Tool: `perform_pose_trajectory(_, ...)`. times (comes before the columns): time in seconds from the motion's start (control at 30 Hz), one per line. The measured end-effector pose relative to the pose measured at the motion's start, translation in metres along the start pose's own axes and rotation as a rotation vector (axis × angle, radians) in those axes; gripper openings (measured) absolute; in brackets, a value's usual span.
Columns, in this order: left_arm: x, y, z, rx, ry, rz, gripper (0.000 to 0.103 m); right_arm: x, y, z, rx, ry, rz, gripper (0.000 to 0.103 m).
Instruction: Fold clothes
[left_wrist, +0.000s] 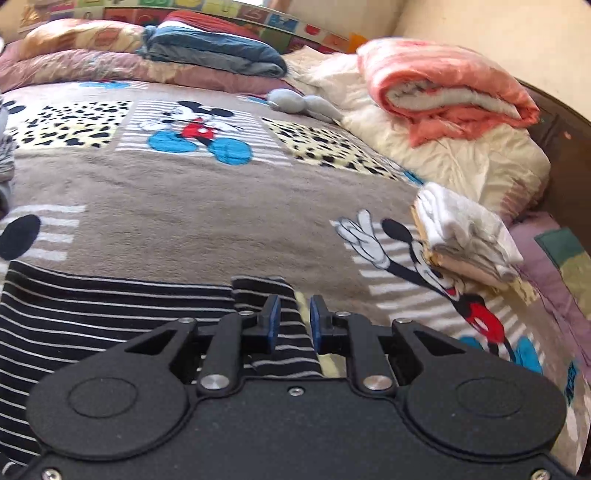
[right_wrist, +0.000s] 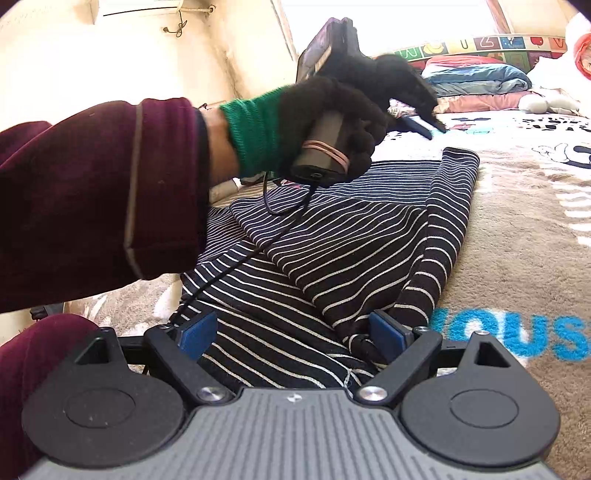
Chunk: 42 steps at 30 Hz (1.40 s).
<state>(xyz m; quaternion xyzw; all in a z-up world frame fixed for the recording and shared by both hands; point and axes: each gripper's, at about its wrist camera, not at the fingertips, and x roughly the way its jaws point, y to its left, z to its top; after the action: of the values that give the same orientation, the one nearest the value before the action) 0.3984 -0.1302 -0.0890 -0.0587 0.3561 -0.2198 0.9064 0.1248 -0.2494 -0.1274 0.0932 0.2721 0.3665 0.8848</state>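
The striped shirt (right_wrist: 332, 236) looks like thin soft knit cloth, matt. The bed blanket (left_wrist: 184, 206) is fuzzy fleece, kinda napped. Tongs (left_wrist: 293, 321) are matt black plastic with shiny metal screws and blue rubbery pads. Peach quilt (left_wrist: 443, 85) has a satiny sheen. Knit glove (right_wrist: 343, 99), woolly.

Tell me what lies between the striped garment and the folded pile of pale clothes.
Only bare blanket. The left wrist view shows nothing resting on it between the striped garment and the folded pile.
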Motion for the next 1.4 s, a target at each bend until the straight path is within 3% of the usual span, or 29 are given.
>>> perform_pose_trajectory(0.1,0.027,-0.002,-0.011,0.08,0.074,0.126,0.015,0.0,-0.001,0.0,0.004,0.0,0.008,0.089)
perform_pose_trajectory(0.17,0.041,0.008,-0.016,0.104,0.075,0.206,0.014,0.0,0.0,0.0,0.004,0.0,0.011,0.089)
perform_pose_trajectory(0.27,0.029,0.007,-0.008,0.07,0.018,0.236,0.011,-0.002,0.0,0.0,-0.003,-0.004,0.017,0.089)
perform_pose_trajectory(0.37,0.013,-0.002,-0.007,0.09,-0.012,0.201,0.012,-0.008,0.001,0.001,-0.009,-0.013,0.024,0.089)
perform_pose_trajectory(0.43,0.005,-0.01,-0.009,0.122,-0.01,0.19,0.012,-0.012,0.002,0.003,-0.015,-0.024,0.029,0.083)
perform_pose_trajectory(0.53,-0.009,-0.02,-0.018,0.137,0.013,0.113,0.012,-0.022,-0.003,0.007,0.002,-0.094,0.033,0.082)
perform_pose_trajectory(0.63,-0.018,-0.031,-0.037,0.186,0.055,0.045,0.012,-0.023,-0.011,0.008,0.033,-0.132,-0.033,0.082)
perform_pose_trajectory(0.73,-0.005,-0.028,-0.053,0.244,0.108,0.153,0.023,-0.018,-0.014,0.005,0.048,-0.115,-0.046,0.083)
perform_pose_trajectory(0.87,-0.061,-0.005,-0.056,0.101,-0.012,0.119,0.027,-0.011,-0.006,0.003,-0.006,-0.062,-0.026,0.083)
perform_pose_trajectory(0.93,-0.1,0.013,-0.063,0.019,-0.075,0.207,0.032,-0.011,-0.007,0.003,-0.002,-0.064,-0.022,0.083)
perform_pose_trajectory(1.13,-0.198,0.1,-0.113,-0.386,-0.214,0.341,0.04,-0.007,-0.005,0.002,-0.001,-0.06,-0.025,0.082)
perform_pose_trajectory(1.27,-0.216,0.142,-0.137,-0.623,-0.254,0.329,0.04,-0.006,-0.002,0.002,-0.004,-0.054,-0.032,0.083)
perform_pose_trajectory(1.4,-0.209,0.158,-0.147,-0.717,-0.258,0.252,0.04,-0.006,-0.003,0.0,0.005,-0.057,-0.041,0.083)
